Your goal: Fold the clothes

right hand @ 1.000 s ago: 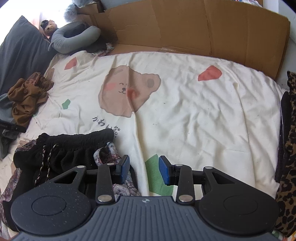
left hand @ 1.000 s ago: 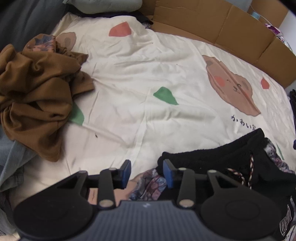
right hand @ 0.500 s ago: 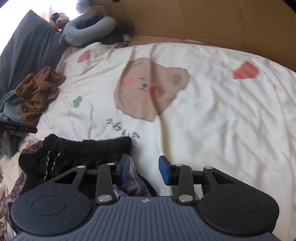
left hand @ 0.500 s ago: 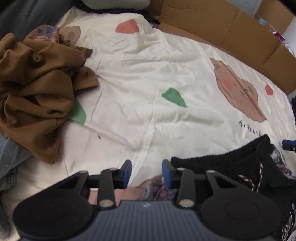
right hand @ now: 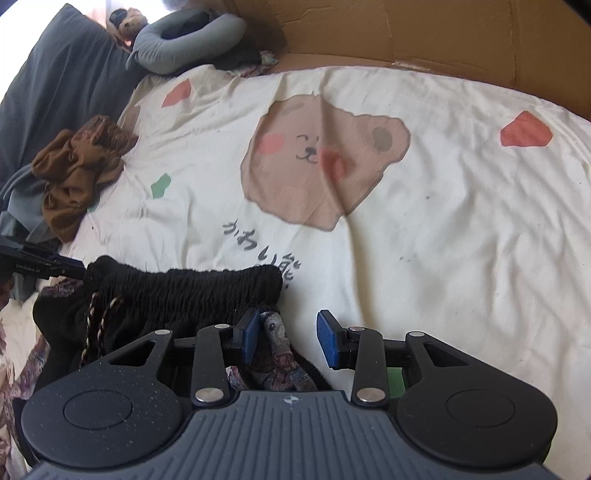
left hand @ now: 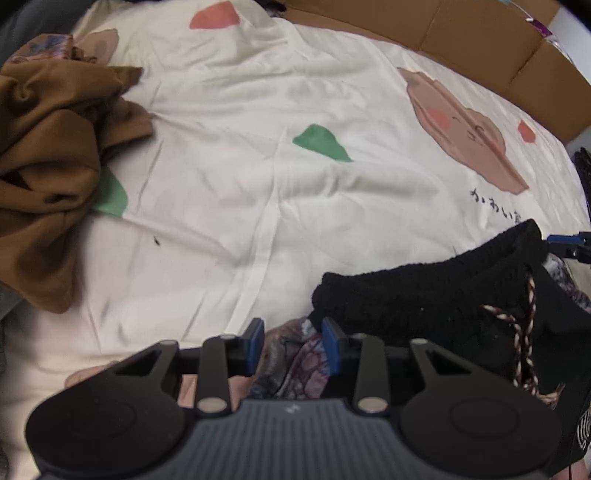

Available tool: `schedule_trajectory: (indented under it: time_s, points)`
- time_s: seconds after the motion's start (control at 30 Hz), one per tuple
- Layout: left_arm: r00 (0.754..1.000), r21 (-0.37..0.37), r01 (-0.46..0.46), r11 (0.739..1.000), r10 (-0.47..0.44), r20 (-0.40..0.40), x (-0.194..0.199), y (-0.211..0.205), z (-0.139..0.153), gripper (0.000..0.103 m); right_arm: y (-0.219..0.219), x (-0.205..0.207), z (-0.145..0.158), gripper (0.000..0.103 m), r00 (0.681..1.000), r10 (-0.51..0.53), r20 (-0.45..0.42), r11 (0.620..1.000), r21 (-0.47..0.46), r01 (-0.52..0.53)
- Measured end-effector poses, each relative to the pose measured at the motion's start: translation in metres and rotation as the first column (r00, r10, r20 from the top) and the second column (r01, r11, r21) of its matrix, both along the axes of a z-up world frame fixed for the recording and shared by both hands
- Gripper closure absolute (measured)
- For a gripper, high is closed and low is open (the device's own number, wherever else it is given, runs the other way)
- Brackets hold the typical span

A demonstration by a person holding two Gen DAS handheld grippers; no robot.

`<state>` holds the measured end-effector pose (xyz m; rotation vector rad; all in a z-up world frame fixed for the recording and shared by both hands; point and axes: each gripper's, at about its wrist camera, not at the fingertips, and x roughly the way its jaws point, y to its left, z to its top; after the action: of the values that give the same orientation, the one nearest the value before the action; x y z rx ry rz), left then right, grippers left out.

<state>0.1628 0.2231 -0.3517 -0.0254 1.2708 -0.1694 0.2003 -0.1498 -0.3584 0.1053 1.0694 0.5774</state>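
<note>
Home bedroom: bed with bear-print sheet (right hand: 424,229), grey pillow (right hand: 55,99), neck pillow (right hand: 184,44), scattered clothes (left hand: 48,147).

shorts (right hand: 184,291) lie on the bedsheet's (right hand: 443,240) near edge, crumpled garment (right hand: 77,177) far left, cardboard (right hand: 406,33) behind.

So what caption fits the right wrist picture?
Open tongs above black shorts on a bear bedsheet.

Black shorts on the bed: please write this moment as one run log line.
black shorts bunched on bedsheet | left gripper open at waistband end | right gripper open at other end | fold not begun
</note>
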Motion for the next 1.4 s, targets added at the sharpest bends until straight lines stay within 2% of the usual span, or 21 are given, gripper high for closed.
schedule_trajectory:
  time_s: [0.17,0.37,0.5,0.63,0.7,0.77,0.83,0.93,1.17,1.3,1.4]
  points:
    - [0.999,0.02,0.033,0.999,-0.032,-0.017,0.001,-0.002,-0.008,0.063,0.009,-0.002,-0.006,0.062,1.0,0.027,0.0,0.999,-0.031,-0.027]
    - [0.998,0.023,0.055,0.998,-0.054,-0.032,-0.001,-0.002,-0.011,0.06,0.027,-0.007,-0.011,0.062,0.993,0.114,0.013,0.989,-0.093,-0.113]
    - [0.996,0.038,0.085,0.996,-0.084,-0.029,-0.004,-0.004,-0.011,0.059,0.04,-0.013,-0.01,0.062,0.98,0.193,0.059,0.972,-0.15,-0.182]
    - [0.995,0.039,0.095,0.995,-0.094,-0.027,-0.004,-0.003,-0.011,0.059,0.052,-0.016,-0.007,0.063,0.953,0.284,0.109,0.944,-0.204,-0.258]
    - [0.995,0.038,0.1,0.994,-0.099,-0.021,-0.005,-0.003,-0.011,0.058,0.058,-0.018,-0.007,0.069,0.934,0.331,0.132,0.927,-0.232,-0.296]
    - [0.995,0.035,0.103,0.994,-0.102,-0.015,-0.006,-0.002,-0.011,0.058,0.063,-0.019,-0.006,0.08,0.917,0.37,0.148,0.91,-0.254,-0.326]
    - [0.995,0.027,0.103,0.994,-0.103,-0.008,-0.006,-0.001,-0.012,0.058,0.064,-0.019,-0.006,0.085,0.904,0.4,0.15,0.899,-0.258,-0.355]
    - [0.994,0.02,0.109,0.994,-0.109,-0.004,-0.006,0.001,-0.011,0.057,0.06,-0.018,-0.001,0.093,0.907,0.386,0.166,0.904,-0.265,-0.336]
    - [0.988,0.006,0.152,0.988,-0.152,0.008,-0.006,-0.008,-0.01,0.057,0.041,-0.01,0.012,0.098,0.928,0.315,0.197,0.917,-0.316,-0.244]
    - [0.979,0.01,0.204,0.979,-0.204,-0.016,-0.009,-0.017,-0.012,0.05,0.04,-0.01,0.003,0.098,0.942,0.294,0.163,0.915,-0.331,-0.229]
    - [0.974,0.015,0.226,0.974,-0.226,-0.028,-0.01,-0.021,-0.013,0.05,0.037,-0.008,-0.001,0.097,0.954,0.275,0.118,0.927,-0.297,-0.23]
